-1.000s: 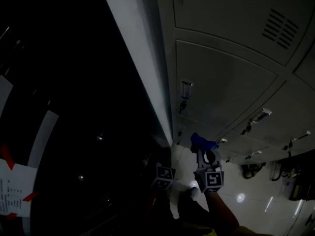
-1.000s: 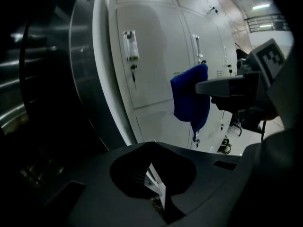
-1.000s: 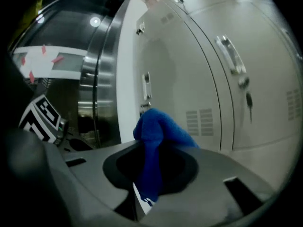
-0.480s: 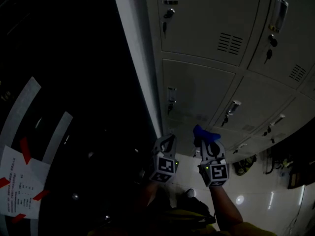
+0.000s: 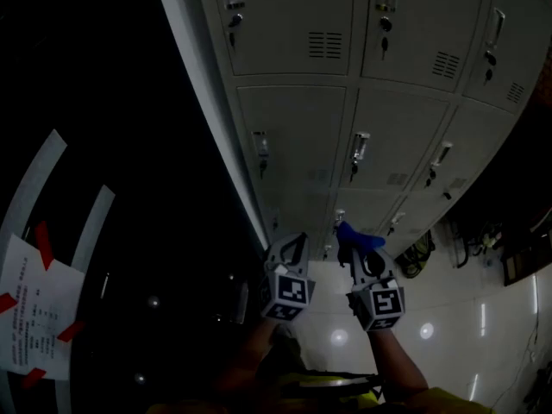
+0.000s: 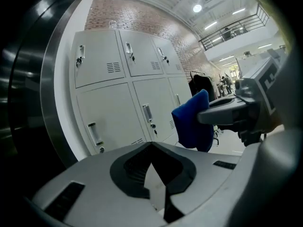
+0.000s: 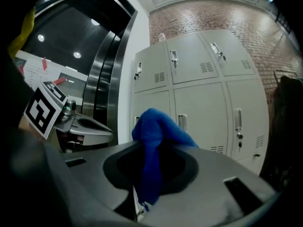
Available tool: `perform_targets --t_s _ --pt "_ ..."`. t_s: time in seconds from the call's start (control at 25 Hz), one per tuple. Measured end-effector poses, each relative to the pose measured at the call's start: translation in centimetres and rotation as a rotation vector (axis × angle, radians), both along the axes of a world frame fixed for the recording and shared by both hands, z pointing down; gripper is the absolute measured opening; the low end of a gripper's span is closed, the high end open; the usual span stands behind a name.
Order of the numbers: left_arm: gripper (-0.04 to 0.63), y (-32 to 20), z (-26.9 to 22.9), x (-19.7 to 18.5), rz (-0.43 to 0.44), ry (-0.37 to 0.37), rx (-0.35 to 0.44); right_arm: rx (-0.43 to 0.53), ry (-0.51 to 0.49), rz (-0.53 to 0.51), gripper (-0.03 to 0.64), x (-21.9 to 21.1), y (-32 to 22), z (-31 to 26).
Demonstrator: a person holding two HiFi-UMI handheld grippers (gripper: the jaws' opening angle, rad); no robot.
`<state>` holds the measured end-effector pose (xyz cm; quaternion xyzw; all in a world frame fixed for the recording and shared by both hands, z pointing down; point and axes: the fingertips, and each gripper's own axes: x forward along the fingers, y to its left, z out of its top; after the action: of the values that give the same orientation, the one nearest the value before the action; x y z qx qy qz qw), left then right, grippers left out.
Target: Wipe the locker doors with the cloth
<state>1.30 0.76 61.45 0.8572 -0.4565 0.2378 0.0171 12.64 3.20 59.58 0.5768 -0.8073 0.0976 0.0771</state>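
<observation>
Left tongs [image 5: 296, 241] have risen level w/ right tongs [image 5: 355, 247] since 1 s ago. Left is closed, empty. Right is clamped on blue cloth [image 5: 357, 235], bunched above its tips, clear of locker doors [image 5: 293, 136].

Nothing in the scene can be read as a word or a number. The only print is on a white paper sheet [image 5: 36, 317] with red strips at its corners, fixed to the dark surface at the near left. Its lines of small type are too fine and dim to make out. The cube on the left tool [image 5: 291, 244] bears a black-and-white square marker [image 5: 291, 291], a pattern rather than lettering. The cube on the right tool [image 5: 362, 250] bears another marker [image 5: 387, 302]. The locker doors [image 5: 297, 136], far and to the right, carry small card holders [image 5: 360, 143] above their locks; any writing in them is illegible.
</observation>
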Motion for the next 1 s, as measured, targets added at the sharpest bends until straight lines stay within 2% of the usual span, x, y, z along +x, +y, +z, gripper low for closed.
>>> perform_targets --t_s 0.12,0.2,0.28,0.36,0.44,0.52,0.6,0.72,0.8,1.0 --pt "0.005 4.7 -0.9 2.5 -0.001 -0.004 0.022 0.039 -0.005 0.016 0.068 4.4 5.0 -2.3" --pt "0.005 7.6 -2.0 4.3 -0.042 0.026 0.037 0.056 -0.004 0.041 0.067 8.4 8.6 -3.5" --pt "0.005 12.0 -2.8 6.2 -0.064 0.053 0.023 0.028 -0.011 0.059 0.067 11.9 13.6 -4.0" --pt "0.005 17.0 -2.6 8.0 -0.053 0.044 -0.014 -0.016 -0.013 0.064 0.067 14.7 18.9 -3.7" --pt "0.005 20.2 -2.5 9.9 -0.043 0.029 -0.034 -0.038 0.000 0.072 0.067 17.3 22.2 -3.3" --pt "0.005 22.4 -3.2 11.3 -0.057 0.053 -0.017 -0.036 -0.003 0.094 0.067 19.5 24.2 -3.5" --pt "0.005 24.4 -3.8 12.6 -0.047 0.074 -0.004 -0.027 -0.011 0.107 0.067 20.3 26.3 -3.9" --pt "0.005 26.9 -3.8 13.7 -0.010 0.057 -0.024 -0.033 0.006 0.095 0.067 20.0 29.2 -4.4" --pt "0.005 28.0 -4.3 14.2 0.006 0.078 -0.031 -0.017 0.020 0.090 0.067 19.8 30.5 -5.6" --pt "0.005 28.3 -6.8 14.4 0.081 0.040 0.027 0.031 -0.015 0.098 0.067 18.6 31.6 -8.6"
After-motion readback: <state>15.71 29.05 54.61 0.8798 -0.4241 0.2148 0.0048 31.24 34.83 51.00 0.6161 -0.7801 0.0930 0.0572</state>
